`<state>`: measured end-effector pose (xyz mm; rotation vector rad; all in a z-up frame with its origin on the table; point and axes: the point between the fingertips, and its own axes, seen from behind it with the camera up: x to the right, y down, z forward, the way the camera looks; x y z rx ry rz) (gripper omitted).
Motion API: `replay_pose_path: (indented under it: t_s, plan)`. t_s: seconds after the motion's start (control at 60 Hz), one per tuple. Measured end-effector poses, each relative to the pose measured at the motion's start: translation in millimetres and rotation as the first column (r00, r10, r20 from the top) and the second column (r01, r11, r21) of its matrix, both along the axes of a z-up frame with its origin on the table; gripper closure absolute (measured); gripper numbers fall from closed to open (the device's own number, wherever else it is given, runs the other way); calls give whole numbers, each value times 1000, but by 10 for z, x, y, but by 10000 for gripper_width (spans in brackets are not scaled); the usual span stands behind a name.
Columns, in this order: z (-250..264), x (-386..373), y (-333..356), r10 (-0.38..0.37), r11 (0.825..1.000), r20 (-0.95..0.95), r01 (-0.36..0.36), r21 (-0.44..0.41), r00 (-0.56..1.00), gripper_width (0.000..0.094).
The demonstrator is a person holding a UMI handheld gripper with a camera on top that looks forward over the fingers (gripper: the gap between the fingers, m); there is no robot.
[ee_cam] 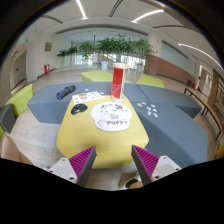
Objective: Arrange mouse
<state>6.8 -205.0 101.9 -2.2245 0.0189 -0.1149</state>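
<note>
A black mouse (78, 109) lies on the yellow table (100, 136), toward its far left part. Next to it on the right is a round white pad (110, 116) with print on it. A red and white carton (118, 82) stands upright at the table's far edge. My gripper (113, 159) is open and empty. Its two magenta pads (83, 157) sit wide apart above the table's near edge, well short of the mouse.
A grey table (50, 100) on the left carries a dark object (65, 93). Another grey table (170, 112) stands on the right. Green seating (22, 98) and potted plants (105, 48) are beyond. Pale floor shows below the fingers.
</note>
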Motion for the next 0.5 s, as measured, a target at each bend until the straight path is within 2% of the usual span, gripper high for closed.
replay_pose_path:
  t_s: [0.217, 0.5]
  plan:
    - [-165, -4, 77, 33, 999, 10, -33, -37, 999, 156]
    - [-148, -490, 839, 143, 989, 2, -143, 36, 990, 157]
